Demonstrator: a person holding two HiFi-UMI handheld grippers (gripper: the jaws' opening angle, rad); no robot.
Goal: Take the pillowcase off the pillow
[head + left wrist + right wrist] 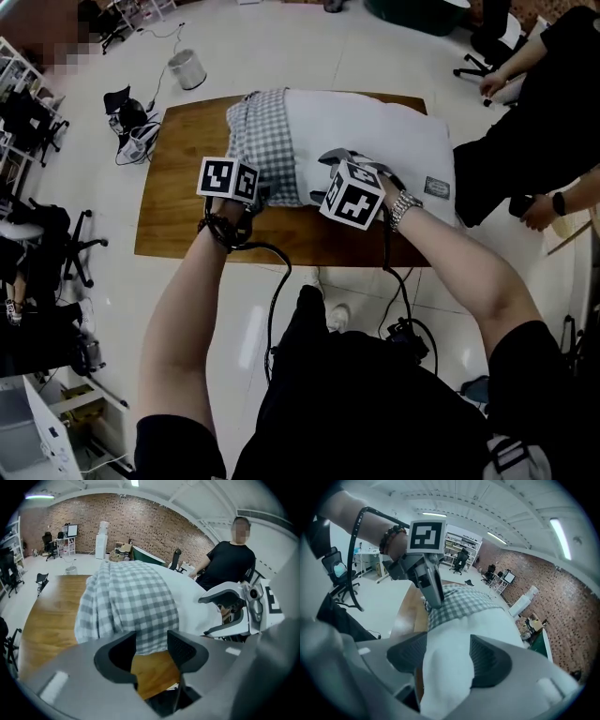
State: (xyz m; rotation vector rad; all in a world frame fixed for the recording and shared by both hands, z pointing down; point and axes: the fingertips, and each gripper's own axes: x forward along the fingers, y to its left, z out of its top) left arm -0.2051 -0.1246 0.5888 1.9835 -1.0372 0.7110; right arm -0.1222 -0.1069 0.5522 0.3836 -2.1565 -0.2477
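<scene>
A white pillow [375, 131] lies across the wooden table [178, 216]. A grey-and-white checked pillowcase [267, 141] is bunched over its left end. My left gripper [255, 195] hovers at the near hem of the pillowcase [131, 602]; in the left gripper view its jaws [151, 648] stand open with only bare wood between them. My right gripper [339, 164] sits on the pillow's near edge, just right of the pillowcase. In the right gripper view it [447, 660] is open, and a ridge of the white pillow [487, 625] bulges up between the pads.
A person in black [525, 122] sits at the table's right end, with another person's arm [572, 202] nearby. On the floor to the left are a metal bin [187, 68], a cable pile [131, 131] and office chairs [56, 244].
</scene>
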